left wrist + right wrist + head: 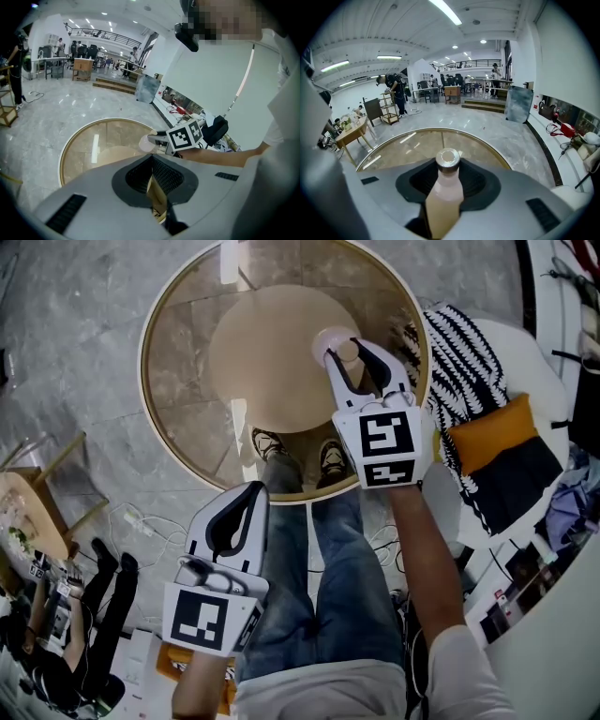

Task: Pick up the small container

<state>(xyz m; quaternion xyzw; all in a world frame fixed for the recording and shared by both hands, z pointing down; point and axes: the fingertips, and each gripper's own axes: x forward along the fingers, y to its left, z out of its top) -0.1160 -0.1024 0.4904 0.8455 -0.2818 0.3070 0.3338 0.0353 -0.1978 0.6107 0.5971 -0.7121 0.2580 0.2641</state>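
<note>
The small container is a pale pink bottle with a metal cap, held over the right part of the round glass table. My right gripper is shut on it. In the right gripper view the bottle stands upright between the pads, its cap above the jaws. My left gripper hangs low at the near left, off the table, shut with nothing in it. The left gripper view shows its own closed jaws, and beyond them the right gripper with the bottle.
The table has a gold rim and a tan round base below the glass. A seat with a black-and-white striped cushion and an orange one stands at the right. A wooden side table and a person are at the left.
</note>
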